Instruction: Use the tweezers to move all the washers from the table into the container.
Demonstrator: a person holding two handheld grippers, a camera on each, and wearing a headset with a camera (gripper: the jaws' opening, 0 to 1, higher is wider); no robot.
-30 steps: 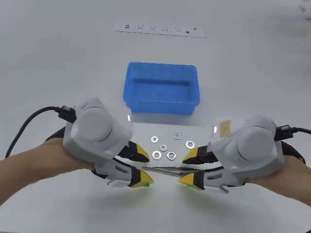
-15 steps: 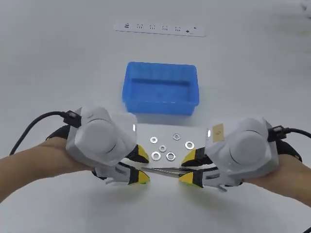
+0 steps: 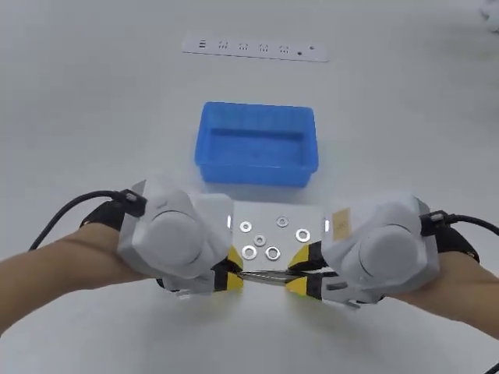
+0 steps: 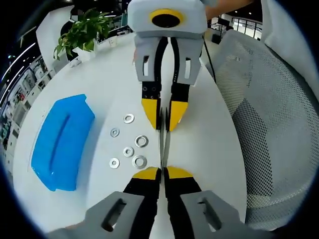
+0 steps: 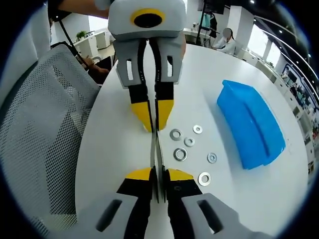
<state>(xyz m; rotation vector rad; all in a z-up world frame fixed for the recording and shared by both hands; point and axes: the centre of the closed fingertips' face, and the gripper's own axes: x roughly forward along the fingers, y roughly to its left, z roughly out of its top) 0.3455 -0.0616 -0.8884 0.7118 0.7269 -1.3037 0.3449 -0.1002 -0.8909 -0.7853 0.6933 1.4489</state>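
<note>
White workbench (image 3: 93, 109) under everything, pretty bare setup. Both grippers point at each other, tips nearly meeting. The left gripper (image 3: 230, 279) has its jaws pinched together on one end of the tweezers (image 3: 265, 274), and the right gripper (image 3: 299, 280) is clamped the same way on the other end, so the tweezers run straight from one pair of yellow tips to the other. Can't tell if they're resting on the bench or lifted a bit.

Just past the jaws, on the far side from the person, 6 washers (image 3: 272, 252) lie loose on the bench, the closest 2 right beside the tweezers. Further out beyond those sits the blue container (image 3: 257, 144), well apart from the jaws. Way past that is a white power strip (image 3: 253, 48). A mesh office chair (image 4: 259, 124) stands behind the right gripper in the left gripper view.
</note>
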